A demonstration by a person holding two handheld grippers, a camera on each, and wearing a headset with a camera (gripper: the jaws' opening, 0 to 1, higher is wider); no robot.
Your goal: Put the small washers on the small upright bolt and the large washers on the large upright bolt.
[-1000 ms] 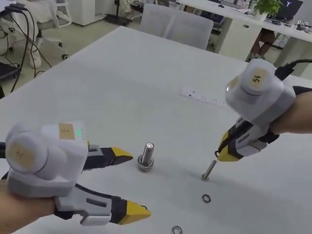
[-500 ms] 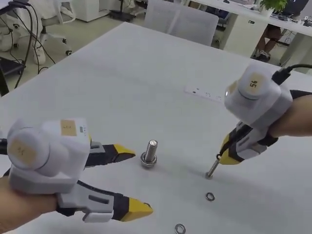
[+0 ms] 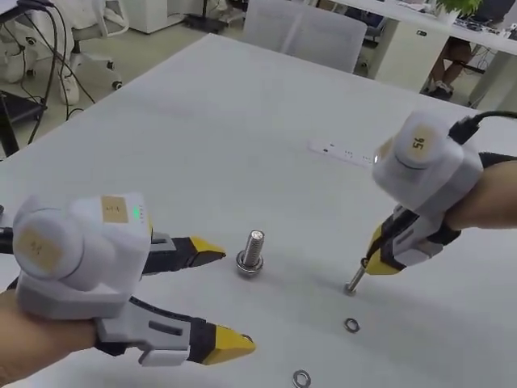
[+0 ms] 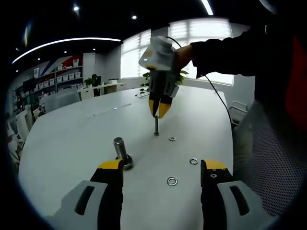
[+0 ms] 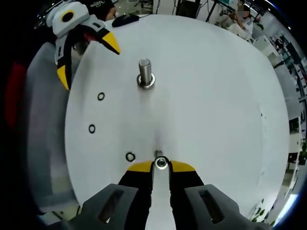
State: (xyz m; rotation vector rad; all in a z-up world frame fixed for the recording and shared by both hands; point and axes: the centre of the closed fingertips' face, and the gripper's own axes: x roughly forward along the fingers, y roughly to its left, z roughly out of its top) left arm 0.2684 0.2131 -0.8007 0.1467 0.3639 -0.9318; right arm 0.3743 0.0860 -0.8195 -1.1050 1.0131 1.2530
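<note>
The small upright bolt (image 3: 353, 280) stands right of centre on the white table. My right gripper (image 3: 373, 264) hovers at its top, jaws nearly together on a small washer (image 5: 161, 163) held over the bolt's tip. From the left gripper view, the right gripper (image 4: 157, 114) hangs just above the small bolt (image 4: 156, 127). The large upright bolt (image 3: 252, 250) has a washer at its base. My left gripper (image 3: 222, 297) rests open near the front left with nothing between its fingers. Loose washers (image 3: 351, 325) (image 3: 301, 377) lie in front of the small bolt.
A white power strip (image 3: 343, 153) lies on the table behind the bolts. Three loose washers (image 4: 172, 139) (image 4: 194, 161) (image 4: 171, 181) sit between the left gripper's jaws and the small bolt. Chairs and desks stand beyond the table's far edge.
The right gripper has come slightly down and closer onto the small bolt's top. The left gripper has barely moved; the head camera shifted a little.
</note>
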